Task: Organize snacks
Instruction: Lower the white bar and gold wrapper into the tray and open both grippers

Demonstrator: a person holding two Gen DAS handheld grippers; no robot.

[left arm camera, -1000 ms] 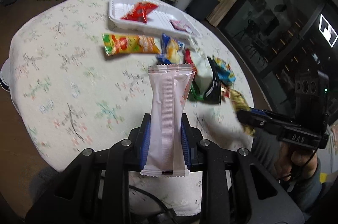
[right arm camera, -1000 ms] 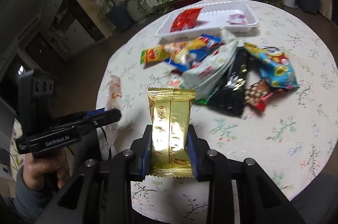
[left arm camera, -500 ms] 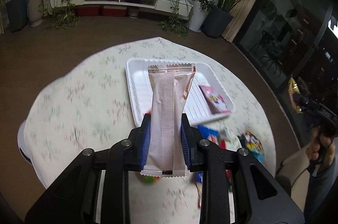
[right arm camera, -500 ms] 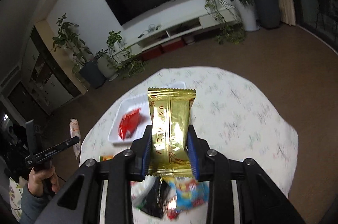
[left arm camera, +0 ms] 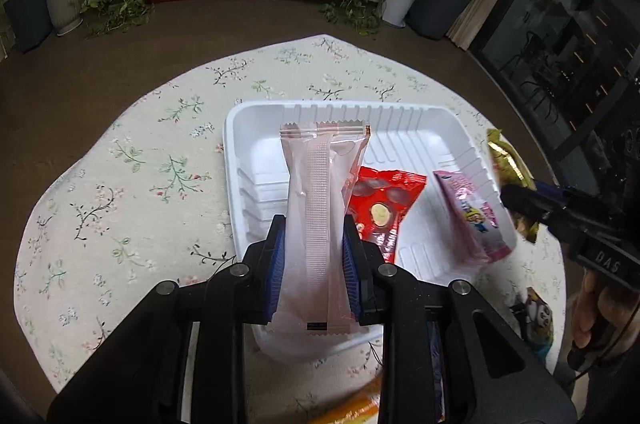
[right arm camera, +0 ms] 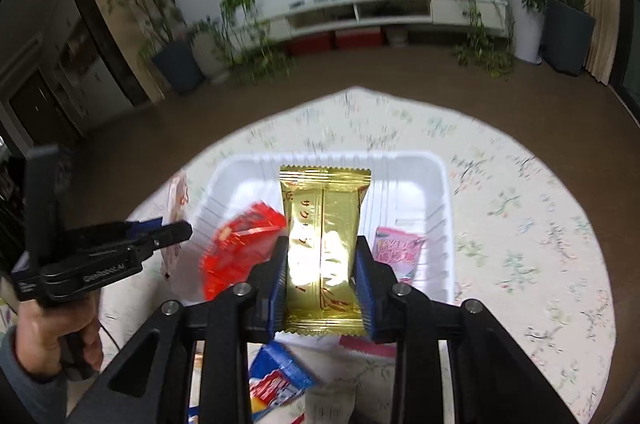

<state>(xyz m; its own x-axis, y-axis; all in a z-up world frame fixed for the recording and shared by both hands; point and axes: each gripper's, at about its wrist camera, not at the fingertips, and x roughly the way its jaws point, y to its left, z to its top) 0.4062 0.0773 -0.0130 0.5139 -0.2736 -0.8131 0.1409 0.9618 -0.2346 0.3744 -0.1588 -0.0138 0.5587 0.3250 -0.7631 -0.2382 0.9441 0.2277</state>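
Both grippers hover over the white tray (left arm camera: 256, 127): the left gripper (left arm camera: 314, 264) clamps a pink wafer pack (left arm camera: 320, 199), the right gripper (right arm camera: 322, 276) a gold bar pack (right arm camera: 324, 224). Next, each likely needs lowering and releasing onto bare tray floor.

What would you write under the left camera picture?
Left gripper holding a pale pink wrapped snack bar above the white foam tray.

One white tray (left arm camera: 256, 127) is seen, two packets inside it, and two more packets held above it.

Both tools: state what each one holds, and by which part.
Left tool grips the pale pink snack packet across its lower half. Right tool grips the gold snack packet across its lower half.
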